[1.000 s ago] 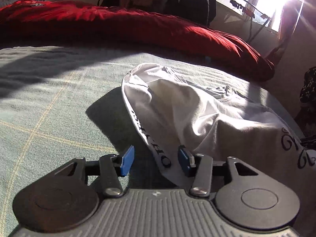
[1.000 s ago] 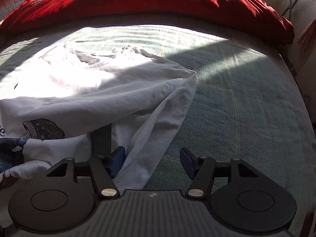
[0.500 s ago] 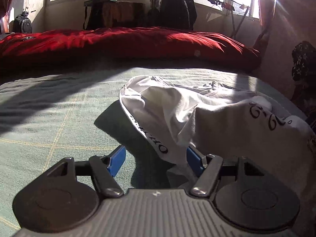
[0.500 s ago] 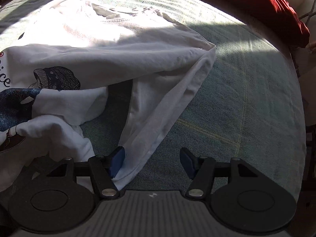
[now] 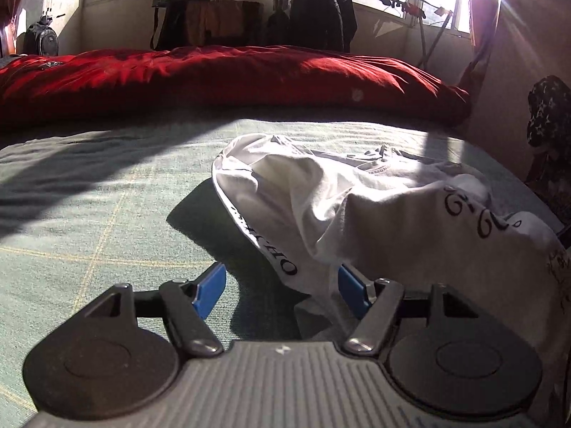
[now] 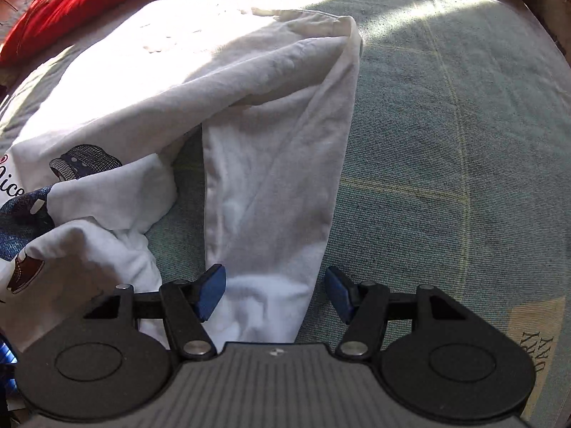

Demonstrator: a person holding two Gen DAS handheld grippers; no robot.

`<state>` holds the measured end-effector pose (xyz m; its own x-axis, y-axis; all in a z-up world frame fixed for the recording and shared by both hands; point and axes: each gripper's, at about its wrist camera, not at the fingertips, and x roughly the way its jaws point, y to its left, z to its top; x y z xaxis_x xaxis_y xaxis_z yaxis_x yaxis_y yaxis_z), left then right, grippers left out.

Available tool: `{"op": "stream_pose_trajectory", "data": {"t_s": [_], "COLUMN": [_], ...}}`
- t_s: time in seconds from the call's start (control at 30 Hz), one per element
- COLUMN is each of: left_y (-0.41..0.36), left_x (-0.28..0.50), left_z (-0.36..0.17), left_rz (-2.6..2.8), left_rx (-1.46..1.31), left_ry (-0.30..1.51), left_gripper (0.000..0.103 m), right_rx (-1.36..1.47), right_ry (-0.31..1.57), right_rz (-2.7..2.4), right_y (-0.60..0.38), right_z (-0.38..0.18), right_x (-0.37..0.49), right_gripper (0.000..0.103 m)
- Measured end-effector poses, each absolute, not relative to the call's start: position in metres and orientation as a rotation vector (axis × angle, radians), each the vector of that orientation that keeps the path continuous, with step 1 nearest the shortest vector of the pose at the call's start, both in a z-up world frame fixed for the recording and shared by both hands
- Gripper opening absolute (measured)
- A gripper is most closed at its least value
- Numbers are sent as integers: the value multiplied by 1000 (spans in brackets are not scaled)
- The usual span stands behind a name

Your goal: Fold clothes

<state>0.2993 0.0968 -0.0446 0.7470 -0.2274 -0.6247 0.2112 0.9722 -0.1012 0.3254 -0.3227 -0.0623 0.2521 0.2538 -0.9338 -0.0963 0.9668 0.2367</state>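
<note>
T-shirt (image 6: 271, 164), one white one with printed lettering and a cartoon figure, lies crumpled on your green bedspread (image 6: 446, 142), toward the near edge of the bed. Closest to you, your right gripper (image 6: 274, 290) hangs over it with its two blue pads spread wide; a long strip of the white cloth runs between them, and the left pad (image 6: 210, 290) sits just at the strip's edge, though you cannot tell whether it touches. Nothing is clamped.

Your left gripper (image 5: 282, 290) is likewise spread wide, low over the bedspread (image 5: 89, 214). A drooping fold of the t-shirt (image 5: 321, 207), its hem carrying black letters, hangs just beside the right pad (image 5: 351, 290), while the left pad (image 5: 210, 289) stands over bare bedspread.

Further off, the shirt bunches into a raised heap, half in sunlight and half in shade. Beyond it, one red duvet (image 5: 232, 75) stretches along the far edge of the bed. Behind that you have dark garments on a rack (image 5: 321, 10) before bright windows, and one backpack (image 5: 41, 39) in the far left corner.
</note>
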Motion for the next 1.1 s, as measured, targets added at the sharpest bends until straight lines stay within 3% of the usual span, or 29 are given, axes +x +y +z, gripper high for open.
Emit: {"op": "stream_pose_trajectory", "data": {"t_s": [0.13, 0.2, 0.33, 0.4, 0.57, 1.1], "left_y": [92, 92, 92, 91, 87, 75], "left_x": [298, 298, 298, 299, 301, 311], "left_z": [-44, -44, -42, -41, -39, -34], "left_rz": [-240, -239, -235, -234, -231, -222], "left_rx": [5, 11, 12, 21, 41, 100], "left_ry": [686, 690, 697, 698, 702, 722], "left_gripper": [70, 70, 70, 70, 70, 71], "right_rx": [179, 181, 127, 85, -114, -269], "right_ry": [1235, 1215, 1178, 1156, 1107, 1023], "right_rz": [258, 283, 300, 303, 232, -166], "right_y": [-332, -334, -335, -334, -336, -435], "right_z": [-65, -63, -56, -52, -44, -58], "right_x": [309, 300, 288, 284, 284, 375], "right_gripper": [64, 53, 11, 8, 7, 7]}}
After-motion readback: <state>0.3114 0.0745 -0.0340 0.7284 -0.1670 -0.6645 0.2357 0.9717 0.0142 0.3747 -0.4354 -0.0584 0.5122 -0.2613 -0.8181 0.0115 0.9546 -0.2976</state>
